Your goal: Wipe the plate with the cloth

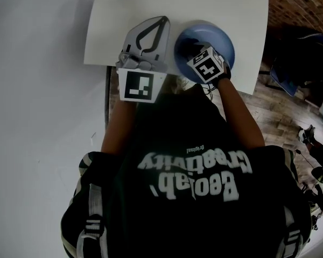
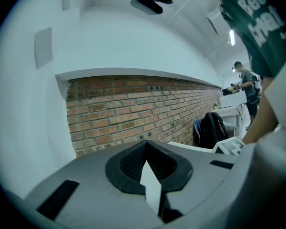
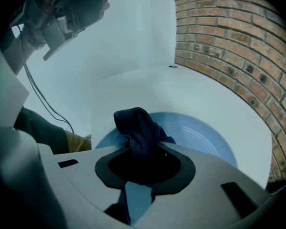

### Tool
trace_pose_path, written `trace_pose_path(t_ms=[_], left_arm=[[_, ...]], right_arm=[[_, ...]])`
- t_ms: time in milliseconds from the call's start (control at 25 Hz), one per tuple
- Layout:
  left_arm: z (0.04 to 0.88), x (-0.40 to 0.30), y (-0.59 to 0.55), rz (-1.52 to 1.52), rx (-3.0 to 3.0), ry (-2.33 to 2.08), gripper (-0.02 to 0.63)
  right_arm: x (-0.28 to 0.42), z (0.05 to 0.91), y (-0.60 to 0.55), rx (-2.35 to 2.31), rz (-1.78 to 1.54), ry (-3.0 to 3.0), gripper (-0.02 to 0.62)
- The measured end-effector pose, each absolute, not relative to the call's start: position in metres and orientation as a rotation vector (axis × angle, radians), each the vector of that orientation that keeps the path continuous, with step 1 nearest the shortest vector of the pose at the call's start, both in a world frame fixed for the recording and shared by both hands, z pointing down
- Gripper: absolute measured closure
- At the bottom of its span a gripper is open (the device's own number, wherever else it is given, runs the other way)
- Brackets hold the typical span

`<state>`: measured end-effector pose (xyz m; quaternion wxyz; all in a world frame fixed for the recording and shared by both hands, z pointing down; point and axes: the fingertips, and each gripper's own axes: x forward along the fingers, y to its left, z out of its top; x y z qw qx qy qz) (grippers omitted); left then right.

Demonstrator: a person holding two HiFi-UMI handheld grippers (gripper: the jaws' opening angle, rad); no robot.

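Now right tongs [image 3: 144,168] clamp the cloth [image 3: 138,125] over the plate [image 3: 200,132]; left tongs [image 2: 148,168] together.

Plate half covered, cloth swallowed!
In the head view, the marker cube [image 1: 207,64] blocks the plate's [image 1: 218,36] near side at upper centre; in the right gripper view, the cloth's [image 3: 139,128] lower end vanishes between the jaws, and the right gripper's [image 3: 144,152] grey body hides the plate rim at lower centre.
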<state>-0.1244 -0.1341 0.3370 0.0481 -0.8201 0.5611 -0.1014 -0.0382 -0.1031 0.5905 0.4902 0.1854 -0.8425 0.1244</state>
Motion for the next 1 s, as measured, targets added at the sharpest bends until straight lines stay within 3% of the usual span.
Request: trace_pose_path(t_ms=[1000], left_arm=[[0.325, -0.059, -0.158, -0.233, -2.602, 1.504, 0.604]], right_arm=[[0.017, 0.591, -0.056, 0.375, 0.444, -1.957, 0.515]])
